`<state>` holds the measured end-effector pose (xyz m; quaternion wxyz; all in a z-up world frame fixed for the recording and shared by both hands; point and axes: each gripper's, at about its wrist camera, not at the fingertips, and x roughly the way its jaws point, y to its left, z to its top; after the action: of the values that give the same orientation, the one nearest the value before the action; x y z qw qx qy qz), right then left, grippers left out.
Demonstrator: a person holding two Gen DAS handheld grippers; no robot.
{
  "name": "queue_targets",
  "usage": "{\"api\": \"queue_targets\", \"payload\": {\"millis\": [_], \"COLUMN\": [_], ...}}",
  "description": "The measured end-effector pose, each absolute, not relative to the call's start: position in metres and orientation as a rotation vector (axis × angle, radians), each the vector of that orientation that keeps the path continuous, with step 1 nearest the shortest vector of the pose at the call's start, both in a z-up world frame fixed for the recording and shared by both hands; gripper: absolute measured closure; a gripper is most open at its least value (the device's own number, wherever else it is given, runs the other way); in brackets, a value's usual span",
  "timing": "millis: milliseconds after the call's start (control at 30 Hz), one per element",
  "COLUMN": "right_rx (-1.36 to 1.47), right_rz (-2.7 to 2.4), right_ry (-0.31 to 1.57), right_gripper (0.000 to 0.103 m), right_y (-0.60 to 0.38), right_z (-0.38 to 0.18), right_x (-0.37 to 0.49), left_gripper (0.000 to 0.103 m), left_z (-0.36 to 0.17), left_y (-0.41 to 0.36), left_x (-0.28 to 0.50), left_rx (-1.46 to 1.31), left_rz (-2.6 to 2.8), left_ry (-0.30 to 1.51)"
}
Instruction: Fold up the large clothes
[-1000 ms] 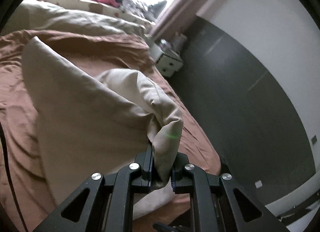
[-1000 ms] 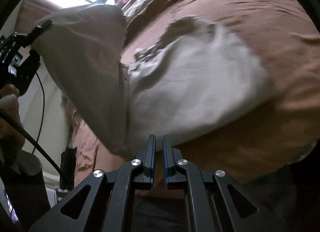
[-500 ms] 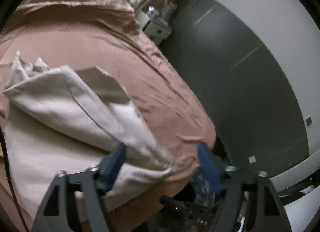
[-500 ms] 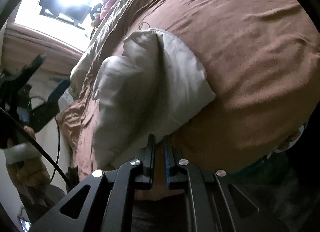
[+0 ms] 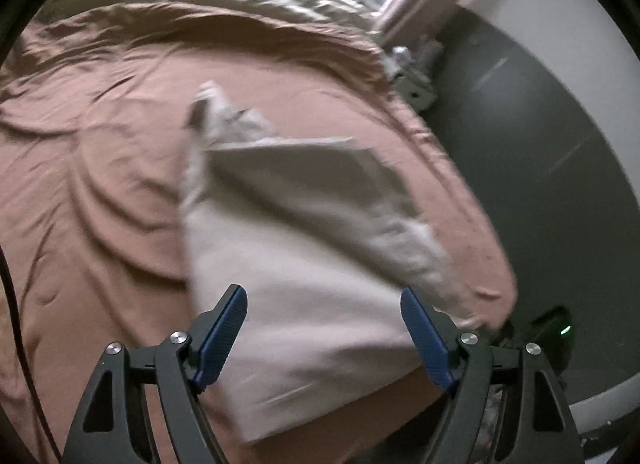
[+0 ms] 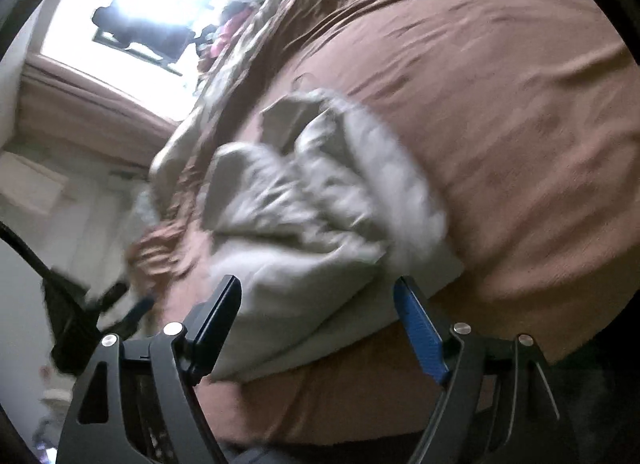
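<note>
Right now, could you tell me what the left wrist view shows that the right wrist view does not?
Only the left wrist view shows the dark wall beside the bed and the open left gripper. Only the right wrist view shows the bright window and the open right gripper. Both show the beige garment lying bunched on the brown bedspread, held by neither gripper.

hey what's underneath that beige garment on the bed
The beige garment lies on the brown bedsheet, which shows all around it. Anything under its folded layers is covered.

There was one beige garment (image 5: 304, 264) on one bed (image 5: 100, 183), one nightstand (image 5: 412, 79) far right, and two grippers, left gripper (image 5: 324, 328) and right gripper (image 6: 320, 320).
</note>
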<state>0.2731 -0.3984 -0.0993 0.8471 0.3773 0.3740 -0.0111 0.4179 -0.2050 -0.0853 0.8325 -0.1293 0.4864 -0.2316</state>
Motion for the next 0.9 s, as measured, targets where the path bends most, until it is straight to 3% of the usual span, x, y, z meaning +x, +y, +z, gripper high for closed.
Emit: {"api": "queue_targets", "payload": {"millis": [200,400,467,533,633,667,767,900], "right_rx": [0.609,0.482,0.475,0.46,0.483,0.498,0.519,0.538], "right_rz": [0.015,0.097,0.116,0.124,0.163,0.167,0.176,0.178], "right_ry": [0.887,1.003,1.019,1.036,1.028,1.017,0.981,0.95], "right_gripper": [0.029,0.05,0.064,0.084,0.096,0.097,0.099,0.099], "right_y": [-0.397,-0.389,-0.39,-0.39,-0.39,-0.392,-0.396,-0.4], "right_z": [-0.097,-0.097,-0.099,-0.104,-0.102,-0.1,-0.091,-0.089], "right_x": [0.315,0.356,0.365,0.374,0.376,0.376,0.37,0.356], "left_gripper": [0.023,0.023,0.023,0.026,0.037,0.047,0.062,0.067], "left_z": [-0.132,-0.167,-0.175,-0.184,-0.193,-0.194,-0.189,-0.173], "left_y": [-0.175,-0.17,-0.169,-0.171,-0.176,-0.179,-0.187,-0.198], "left_x": [0.406,0.403,0.404,0.407,0.41,0.411,0.413,0.41], "left_rx": [-0.277,-0.332,-0.357,-0.382,-0.427,-0.435,-0.409,-0.337], "left_rz": [-0.418,-0.405,-0.403,-0.399,-0.442,-0.456,-0.458,-0.46], "left_ry": [1.123,1.188,1.186,1.199,1.214,1.217,1.216,1.194]}}
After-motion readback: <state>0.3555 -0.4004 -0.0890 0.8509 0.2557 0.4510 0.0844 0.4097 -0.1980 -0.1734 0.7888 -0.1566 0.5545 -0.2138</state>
